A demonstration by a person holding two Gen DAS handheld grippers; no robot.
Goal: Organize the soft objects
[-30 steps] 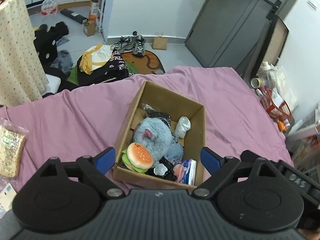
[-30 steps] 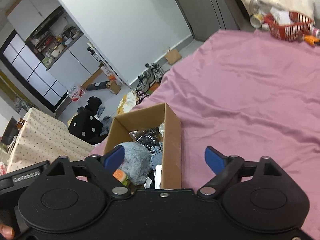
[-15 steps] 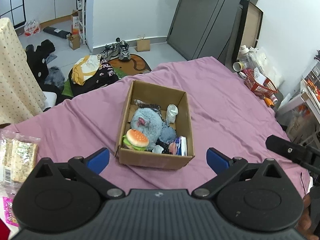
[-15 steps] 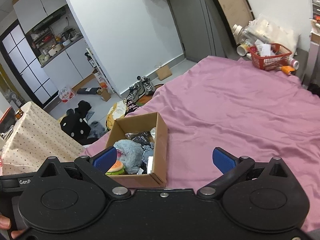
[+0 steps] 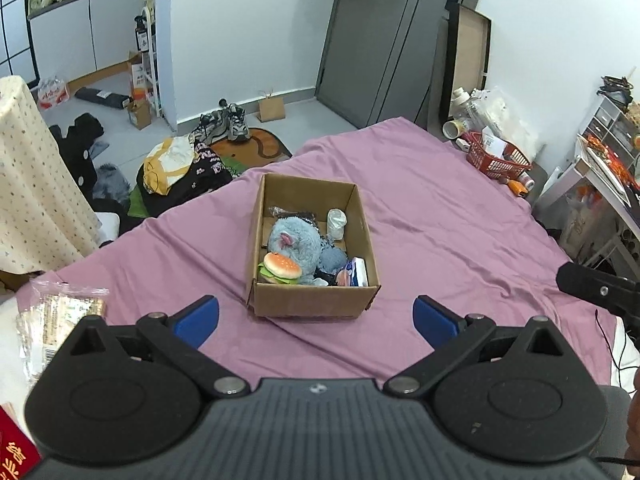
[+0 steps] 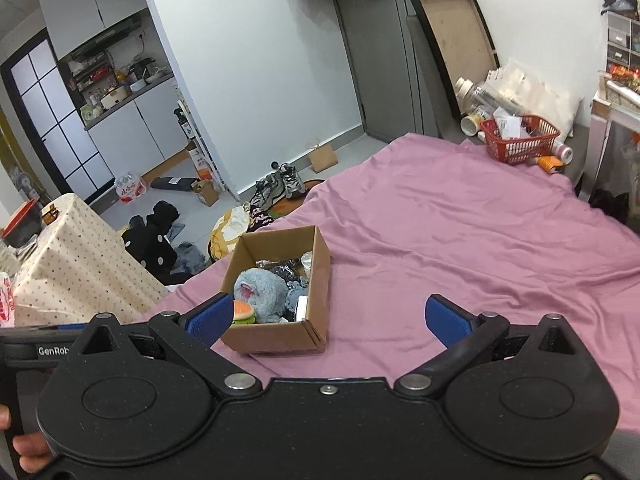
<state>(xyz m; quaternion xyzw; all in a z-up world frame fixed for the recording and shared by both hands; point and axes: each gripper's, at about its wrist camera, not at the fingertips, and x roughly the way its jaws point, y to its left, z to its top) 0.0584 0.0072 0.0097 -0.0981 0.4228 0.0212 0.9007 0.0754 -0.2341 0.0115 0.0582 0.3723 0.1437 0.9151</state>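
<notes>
A brown cardboard box sits on the purple bedsheet. Inside lie a fluffy blue plush, a burger toy, a white wrapped item and dark packets. My left gripper hovers open in front of the box, nothing between its blue pads. In the right wrist view my right gripper is open and empty too, held back from the box, which lies ahead to the left. Part of the right gripper shows at the right edge of the left wrist view.
A plastic snack bag lies on the bed's left corner. A red basket with bottles stands beyond the far right edge. Clothes and shoes lie on the floor; a dotted tablecloth hangs at the left.
Both grippers have pulled back and risen from the box, which now looks smaller and farther. Both stay open and empty.
</notes>
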